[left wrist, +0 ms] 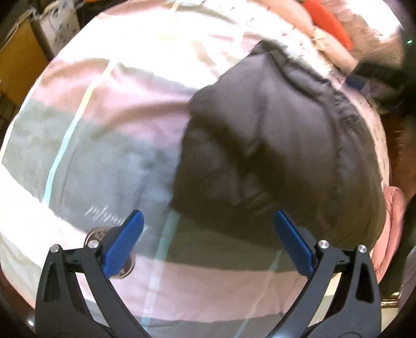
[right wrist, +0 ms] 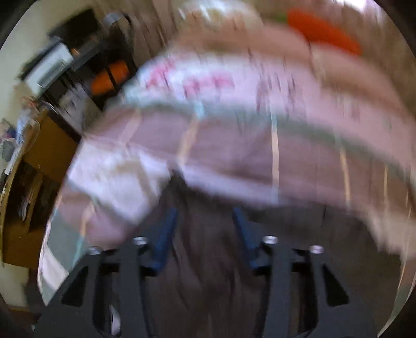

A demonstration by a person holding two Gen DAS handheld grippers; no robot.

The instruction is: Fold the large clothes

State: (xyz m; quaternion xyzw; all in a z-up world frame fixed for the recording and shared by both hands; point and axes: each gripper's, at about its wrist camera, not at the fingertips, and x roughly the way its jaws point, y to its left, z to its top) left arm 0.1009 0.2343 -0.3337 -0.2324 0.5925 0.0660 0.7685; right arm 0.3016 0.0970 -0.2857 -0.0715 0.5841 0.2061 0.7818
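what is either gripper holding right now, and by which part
Nothing. The left gripper is open above the dark jacket, and the right gripper is open with nothing pinched.

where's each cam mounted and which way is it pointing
Left wrist: sits on the left tongs, looking steeply down at a dark padded jacket on the striped bedcover; its blue pads stand wide apart, empty.
Right wrist: sits on the right tongs, blurred, looking down over dark fabric below the pads, which stand partly apart.
Shared: jacket, bedcover, orange item far off.
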